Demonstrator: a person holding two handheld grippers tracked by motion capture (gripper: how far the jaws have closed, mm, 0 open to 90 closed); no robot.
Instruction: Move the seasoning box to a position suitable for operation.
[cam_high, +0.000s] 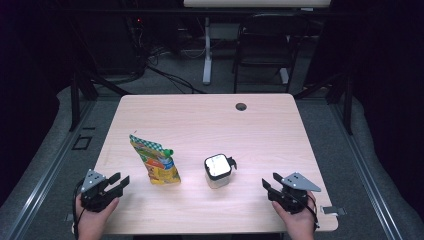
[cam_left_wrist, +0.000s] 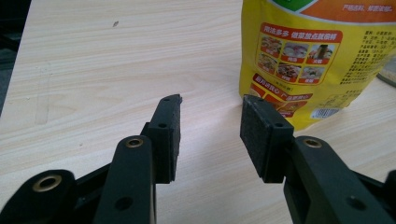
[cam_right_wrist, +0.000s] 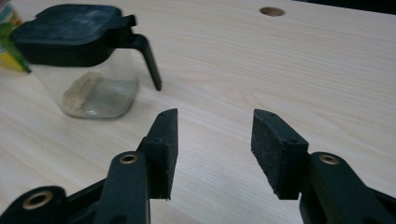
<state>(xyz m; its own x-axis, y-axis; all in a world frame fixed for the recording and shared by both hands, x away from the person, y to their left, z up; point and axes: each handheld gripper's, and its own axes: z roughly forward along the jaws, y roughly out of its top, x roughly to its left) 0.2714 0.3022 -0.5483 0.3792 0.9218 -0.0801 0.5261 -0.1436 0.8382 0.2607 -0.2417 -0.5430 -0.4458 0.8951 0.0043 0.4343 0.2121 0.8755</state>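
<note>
Two grippers low on the light wooden table (cam_high: 200, 120), one at each near corner. Left gripper (cam_high: 119, 181) at about 8 o'clock on the tabletop, held in a hand (cam_high: 95, 212), jaws spread wide, nothing between them. In the left gripper view, left gripper (cam_left_wrist: 211, 135) hovering just above the wood, pads apart and bare, aimed at the foot of the yellow seasoning pouch (cam_left_wrist: 317, 60), which sits near, toward 1 o'clock from the jaws, not touching.

Yellow seasoning pouch (cam_high: 159, 162) standing slightly tilted, left of centre at about 7 o'clock on the table, green-checked top edge and green cap up, printed food photos on its face.

Clear jar with a black lid (cam_high: 218, 171) just right of centre at 6 o'clock, upright, its black handle pointing to 3 o'clock. Pouch and jar near each other, a strip of bare wood between.

Right gripper (cam_high: 269, 184) at 4 o'clock on the table, held in the other hand (cam_high: 297, 220), jaws wide and empty. In the right gripper view, right gripper (cam_right_wrist: 215, 140) open over bare wood, the jar (cam_right_wrist: 88, 60) off at 10 o'clock, well clear of the pads, a little pale powder heaped at its bottom.

Round cable hole (cam_high: 241, 106) near the far edge at 1 o'clock.
</note>
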